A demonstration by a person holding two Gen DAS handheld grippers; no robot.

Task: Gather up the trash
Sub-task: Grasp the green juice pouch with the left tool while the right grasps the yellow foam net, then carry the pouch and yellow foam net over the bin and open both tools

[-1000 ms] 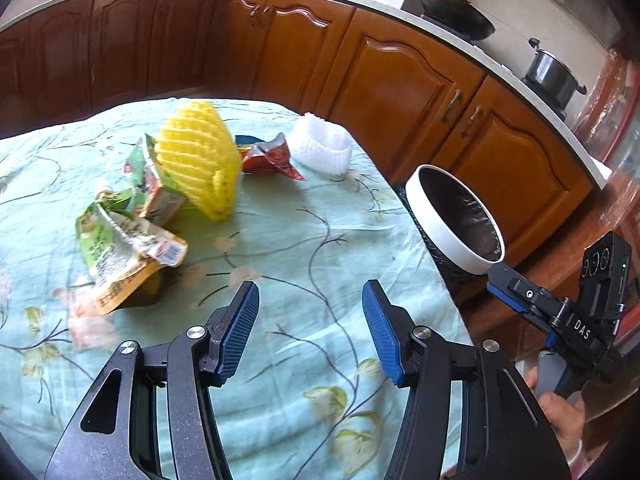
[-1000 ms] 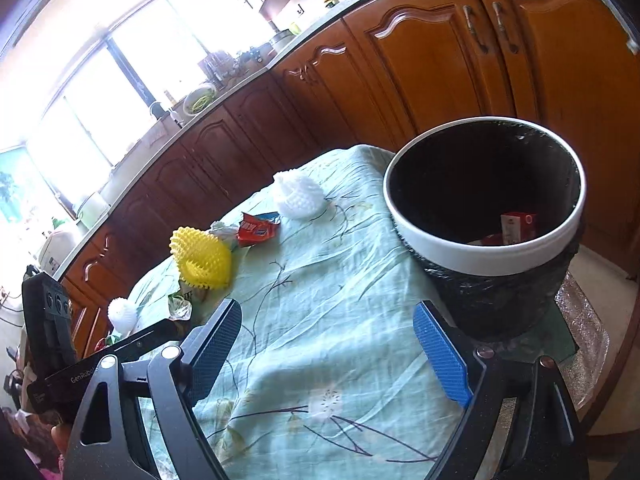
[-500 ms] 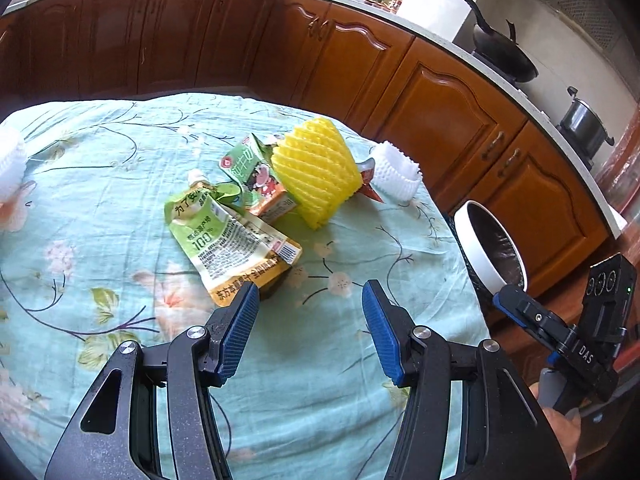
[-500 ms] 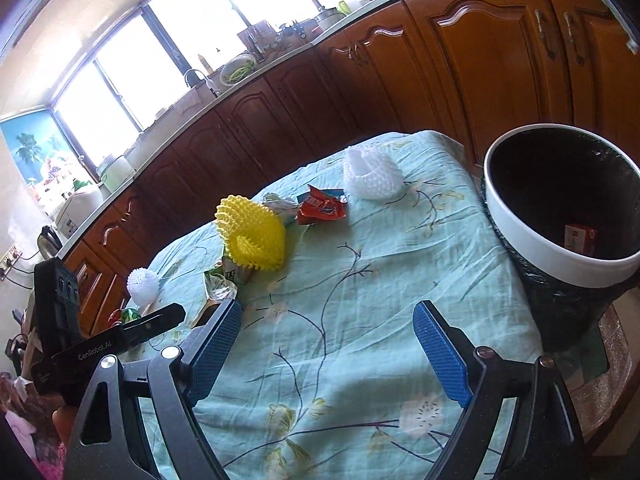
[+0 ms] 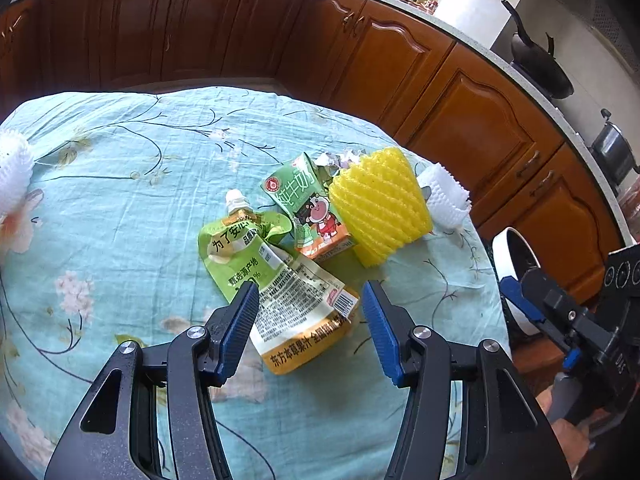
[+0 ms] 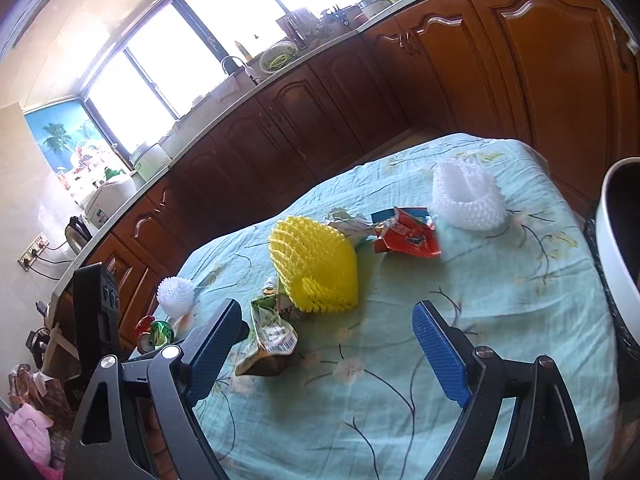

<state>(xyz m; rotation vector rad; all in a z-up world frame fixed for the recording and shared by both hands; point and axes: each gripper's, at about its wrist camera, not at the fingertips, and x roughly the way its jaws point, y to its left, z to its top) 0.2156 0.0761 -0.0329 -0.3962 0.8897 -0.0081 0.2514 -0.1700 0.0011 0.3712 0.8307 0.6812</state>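
Trash lies on the teal flowered tablecloth (image 5: 120,200). A green and orange juice pouch (image 5: 280,288) lies just ahead of my open, empty left gripper (image 5: 308,328), its near end between the fingertips. Behind it are a green milk carton (image 5: 308,208), a yellow foam fruit net (image 5: 380,204) and a white foam net (image 5: 444,200). My right gripper (image 6: 328,356) is open and empty over the table, short of the yellow net (image 6: 316,268), a red wrapper (image 6: 408,236) and the white net (image 6: 468,196). The white-rimmed bin (image 6: 616,248) stands off the table's right edge.
Another white foam net (image 5: 12,172) lies at the table's far left; it also shows in the right wrist view (image 6: 176,294). Wooden kitchen cabinets (image 5: 400,64) ring the table. A wok (image 5: 540,64) and pot (image 5: 612,152) sit on the counter.
My left gripper has swung left and come in over the juice pouch. My right gripper has turned left away from the bin, toward the trash pile. Both stayed open.
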